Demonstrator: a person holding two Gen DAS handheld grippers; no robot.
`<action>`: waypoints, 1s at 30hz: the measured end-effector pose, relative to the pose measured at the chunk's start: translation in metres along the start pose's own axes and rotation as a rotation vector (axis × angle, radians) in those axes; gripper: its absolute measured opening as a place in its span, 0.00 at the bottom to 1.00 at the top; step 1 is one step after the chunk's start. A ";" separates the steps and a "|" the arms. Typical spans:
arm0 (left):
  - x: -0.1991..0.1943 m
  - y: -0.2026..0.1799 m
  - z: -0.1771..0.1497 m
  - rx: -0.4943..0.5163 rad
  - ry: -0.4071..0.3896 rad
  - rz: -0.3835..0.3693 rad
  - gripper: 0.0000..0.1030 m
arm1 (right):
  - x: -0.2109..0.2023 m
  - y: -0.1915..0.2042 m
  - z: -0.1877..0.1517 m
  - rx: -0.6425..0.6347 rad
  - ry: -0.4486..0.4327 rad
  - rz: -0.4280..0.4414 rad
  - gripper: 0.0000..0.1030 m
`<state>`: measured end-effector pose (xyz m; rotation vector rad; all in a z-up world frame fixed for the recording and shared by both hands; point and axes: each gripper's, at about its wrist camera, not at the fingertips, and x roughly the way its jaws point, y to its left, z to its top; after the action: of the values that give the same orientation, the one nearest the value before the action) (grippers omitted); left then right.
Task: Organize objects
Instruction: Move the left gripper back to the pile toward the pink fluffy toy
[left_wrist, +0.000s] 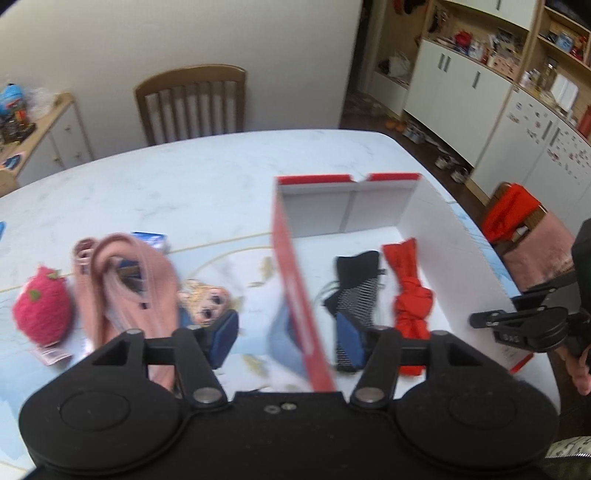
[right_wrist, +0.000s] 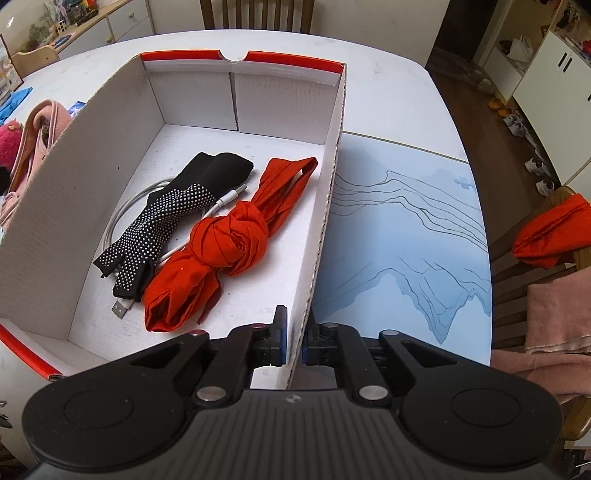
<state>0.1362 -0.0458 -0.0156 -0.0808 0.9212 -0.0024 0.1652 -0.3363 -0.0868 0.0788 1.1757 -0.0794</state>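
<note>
A white cardboard box with red rim (right_wrist: 332, 177) stands on the table; in the left wrist view its left wall (left_wrist: 295, 280) rises between my left fingers. Inside lie a knotted red cloth (right_wrist: 229, 236), a black dotted glove (right_wrist: 162, 221) and a white USB cable (right_wrist: 122, 218). My right gripper (right_wrist: 294, 339) is shut on the box's right wall near its front corner. My left gripper (left_wrist: 286, 339) is open, straddling the left wall without touching it. A pink cloth (left_wrist: 122, 288) and a pink knitted strawberry (left_wrist: 40, 314) lie left of the box.
The white table (left_wrist: 184, 177) carries a blue printed mat (right_wrist: 406, 240). A small blue packet (left_wrist: 151, 240) lies behind the pink cloth. A wooden chair (left_wrist: 192, 103) stands at the far side. Another chair with red and pink cloths (right_wrist: 550, 236) is at the right. Cupboards line the room.
</note>
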 end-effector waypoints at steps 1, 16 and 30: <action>-0.002 0.006 -0.002 -0.009 -0.006 0.006 0.63 | 0.000 0.001 0.000 0.001 0.001 -0.003 0.06; -0.010 0.089 -0.015 -0.137 -0.060 0.122 0.98 | 0.003 0.004 0.004 0.018 0.018 -0.041 0.07; 0.001 0.197 0.019 -0.263 -0.054 0.262 0.99 | 0.005 0.004 0.008 0.025 0.035 -0.043 0.07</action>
<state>0.1457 0.1519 -0.0189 -0.2027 0.8691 0.3627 0.1752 -0.3338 -0.0887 0.0767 1.2114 -0.1309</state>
